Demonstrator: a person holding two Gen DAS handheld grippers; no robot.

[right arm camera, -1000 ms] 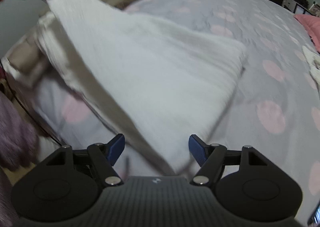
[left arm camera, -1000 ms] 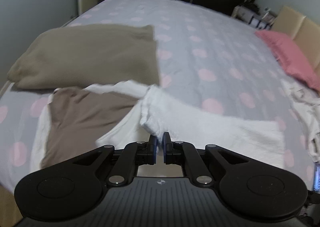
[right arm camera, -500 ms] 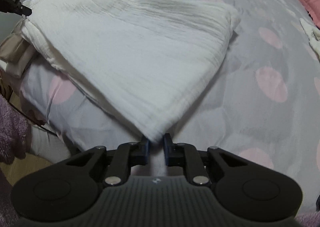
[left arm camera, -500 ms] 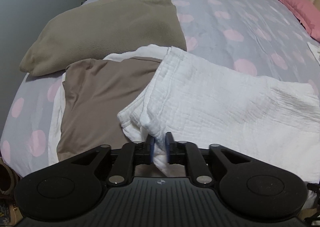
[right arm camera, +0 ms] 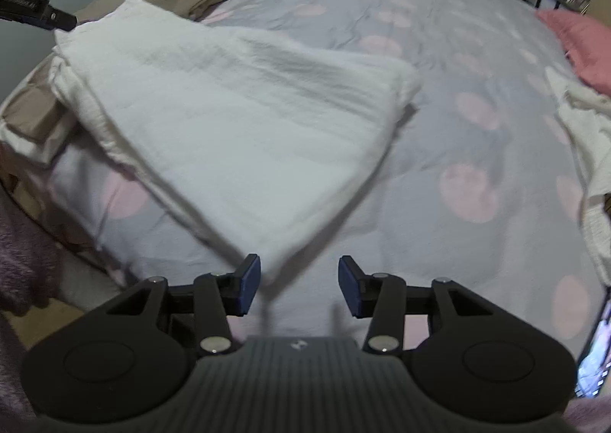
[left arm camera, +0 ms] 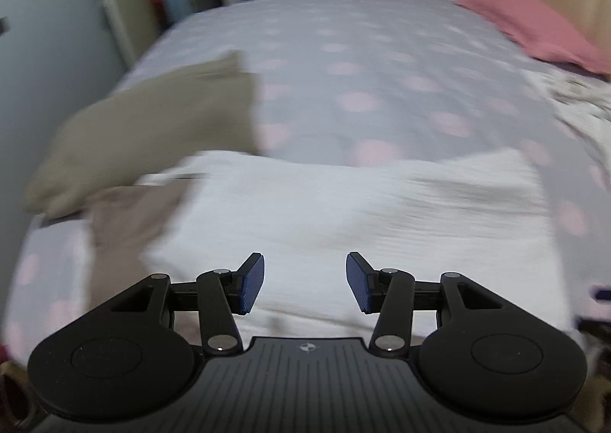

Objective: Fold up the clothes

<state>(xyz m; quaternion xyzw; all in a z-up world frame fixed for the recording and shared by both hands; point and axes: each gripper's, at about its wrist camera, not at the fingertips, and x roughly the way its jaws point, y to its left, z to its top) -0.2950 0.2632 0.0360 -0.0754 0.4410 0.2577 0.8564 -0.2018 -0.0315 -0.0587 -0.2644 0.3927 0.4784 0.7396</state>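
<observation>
Both corners let go since half second back: my left gripper (left arm camera: 304, 282) and right gripper (right arm camera: 300, 284) opening, holding nothing. Folded white crinkly cloth (right arm camera: 236, 104) lies flat on grey pink-dotted bedsheet (right arm camera: 439, 127). I think this fold done.

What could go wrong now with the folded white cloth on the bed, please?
1. The white cloth lies with its near corner at the bed's edge; it could slide off or unfold.
2. The right claw is opening with that corner between its pads, not pressed; pulling back could catch it.
3. The cloth's left end overlaps the brown garment, so moving either may spoil both folds. The left claw is also opening, holding nothing.
</observation>
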